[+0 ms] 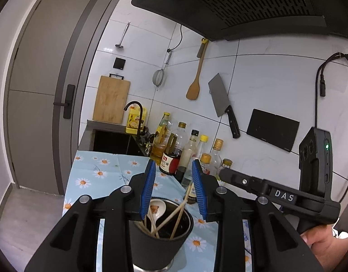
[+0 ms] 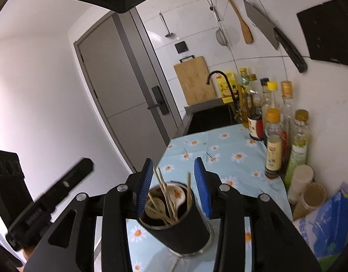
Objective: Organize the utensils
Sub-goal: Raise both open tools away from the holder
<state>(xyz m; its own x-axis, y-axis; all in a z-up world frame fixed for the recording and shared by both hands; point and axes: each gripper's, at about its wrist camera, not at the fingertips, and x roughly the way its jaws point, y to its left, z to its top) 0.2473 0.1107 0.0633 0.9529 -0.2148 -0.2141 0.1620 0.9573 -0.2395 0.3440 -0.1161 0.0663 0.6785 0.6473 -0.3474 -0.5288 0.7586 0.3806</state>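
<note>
Black linkage arms fill the bottom of both wrist views and cut off the base of the utensil holder (image 1: 160, 238), a dark cup with a metal rim that stands on the daisy-print tablecloth (image 1: 101, 170). Both claws hang just above and nearer than the cup, each with its blue pads apart and nothing pressed between them: the left gripper (image 1: 174, 188) frames the cup's mouth, and the right gripper (image 2: 174, 185) does the same from the other side. Inside the cup, wooden chopsticks (image 1: 174, 215) lean crosswise against a white ceramic spoon (image 1: 157, 208); how many sticks there are is hard to count, since they overlap and the right view is blurred by motion. A second pale spoon (image 2: 155, 206) shows in the right view, partly hidden behind the left pad.

At the right edge of the left view, a hand (image 1: 321, 240) grips the other tool's handle, only its fingers in frame. Beyond the cup a cluster of sauce and oil bottles (image 1: 174, 156) lines the tiled wall; their lower parts are masked by the pads. Further off sits a dark sink (image 1: 112, 140) with a black tap (image 1: 137, 111) and a wooden cutting board (image 1: 111, 99) leaning behind it. A cleaver (image 1: 221, 102), wooden spatula (image 1: 196, 77) and strainer (image 1: 159, 77) hang on the wall, under a range hood (image 1: 242, 4) cut off by the frame.
</note>
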